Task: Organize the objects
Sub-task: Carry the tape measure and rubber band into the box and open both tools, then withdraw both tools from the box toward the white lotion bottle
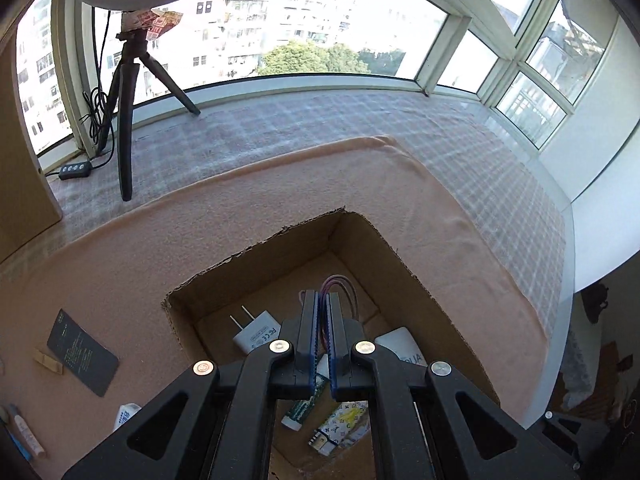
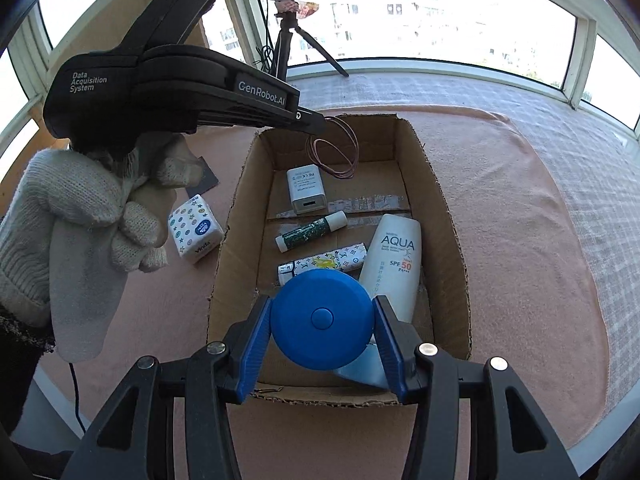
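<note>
Cardboard box already held charger, sunscreen, two tubes. Left gripper fingers pinched pink cable over box's far end. Right gripper fingers clamped blue round case above near end. Tissue pack, dark card were left outside on pink blanket.

Wide window-side surface, covered by a grey checked cloth with a pink blanket spread over it. On the blanket: an open cardboard box in the middle; just beside its left wall, a tissue pack; farther left, a dark card with a wooden clothespin touching its edge; at the left margin, a pale tube, partly cut off. On the checked cloth near the window: a black tripod and a cable with a switch.
</note>
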`<action>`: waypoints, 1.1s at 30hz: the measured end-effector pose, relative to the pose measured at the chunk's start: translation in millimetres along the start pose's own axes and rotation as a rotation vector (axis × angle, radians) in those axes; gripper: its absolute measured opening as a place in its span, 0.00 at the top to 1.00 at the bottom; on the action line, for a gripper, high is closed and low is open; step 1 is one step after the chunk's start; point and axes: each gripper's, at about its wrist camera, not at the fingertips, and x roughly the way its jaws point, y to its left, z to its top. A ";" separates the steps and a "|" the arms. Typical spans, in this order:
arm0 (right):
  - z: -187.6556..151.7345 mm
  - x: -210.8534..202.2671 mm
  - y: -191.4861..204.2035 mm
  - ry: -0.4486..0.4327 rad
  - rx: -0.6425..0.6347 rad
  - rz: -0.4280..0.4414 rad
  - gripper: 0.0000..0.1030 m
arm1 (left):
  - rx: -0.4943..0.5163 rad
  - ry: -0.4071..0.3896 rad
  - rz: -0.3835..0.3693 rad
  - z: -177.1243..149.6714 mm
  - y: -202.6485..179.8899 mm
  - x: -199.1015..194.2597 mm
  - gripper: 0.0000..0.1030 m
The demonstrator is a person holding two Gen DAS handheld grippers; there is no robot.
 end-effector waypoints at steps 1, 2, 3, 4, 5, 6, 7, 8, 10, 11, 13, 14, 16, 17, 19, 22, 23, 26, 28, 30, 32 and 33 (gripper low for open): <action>0.1 1.3 1.3 0.001 -0.003 0.003 0.55 | 0.001 0.003 -0.001 1.3 -1.1 2.8 0.97; 0.0 2.5 2.5 0.002 -0.006 0.006 0.55 | 0.002 0.007 -0.006 3.0 -2.3 5.1 0.97; 0.1 3.7 3.9 0.003 -0.011 0.007 0.55 | 0.007 0.009 -0.016 4.1 -3.4 7.1 0.96; -0.1 4.1 5.9 0.000 -0.021 0.007 0.55 | 0.009 0.011 -0.012 4.7 -4.4 8.3 0.88; -0.5 4.2 8.2 -0.004 -0.035 0.012 0.53 | 0.005 0.013 -0.002 5.6 -4.2 9.4 0.63; -1.0 4.1 10.8 -0.005 -0.048 0.014 0.51 | -0.001 0.012 0.000 6.0 -3.0 9.2 0.49; -1.4 3.7 12.8 -0.007 -0.055 0.008 0.42 | -0.007 0.003 -0.004 6.1 -1.8 7.8 0.35; -2.0 3.3 14.6 -0.010 -0.063 0.007 0.35 | -0.008 -0.001 -0.006 6.1 -1.0 6.6 0.35; -2.4 1.7 16.7 -0.021 -0.072 0.001 0.33 | -0.005 0.004 0.003 5.2 0.4 5.4 0.35; -2.0 1.3 16.2 -0.024 -0.069 -0.002 0.33 | -0.006 0.006 0.004 4.9 1.7 4.8 0.35; -0.9 1.1 14.1 -0.020 -0.054 0.008 0.33 | -0.012 0.004 0.010 4.0 5.1 2.3 0.35; -0.4 1.2 13.4 -0.019 -0.048 0.011 0.33 | -0.013 0.002 0.012 3.5 6.5 0.3 0.35; 0.2 1.1 12.8 -0.018 -0.042 0.010 0.33 | -0.016 -0.001 0.012 1.4 9.7 -4.4 0.35; 0.2 0.7 13.0 -0.018 -0.040 0.009 0.33 | -0.015 -0.001 0.014 0.2 10.9 -6.7 0.35; 0.6 -0.4 13.6 -0.019 -0.031 0.015 0.33 | -0.013 -0.003 0.024 -2.9 13.6 -12.7 0.35; 1.0 -1.6 14.9 -0.021 -0.014 0.028 0.33 | -0.033 -0.014 0.028 -9.8 22.6 -25.8 0.35; 0.9 -2.3 16.0 -0.022 -0.011 0.031 0.33 | -0.042 -0.017 0.031 -12.4 26.7 -30.5 0.35; 1.1 -3.6 20.4 -0.026 -0.006 0.040 0.33 | -0.063 -0.020 0.045 -22.4 39.2 -44.7 0.35; 1.8 -3.2 24.7 -0.025 -0.009 0.047 0.33 | -0.079 -0.020 0.058 -31.3 49.5 -54.1 0.35; 2.6 -2.4 29.7 -0.026 -0.011 0.053 0.33 | -0.100 -0.021 0.069 -40.9 61.3 -63.4 0.35; 4.6 -0.1 34.2 -0.027 -0.011 0.063 0.33 | -0.125 -0.023 0.086 -50.5 75.6 -73.5 0.35; 5.8 0.5 36.6 -0.027 -0.011 0.069 0.33 | -0.138 -0.024 0.095 -55.6 82.6 -78.4 0.35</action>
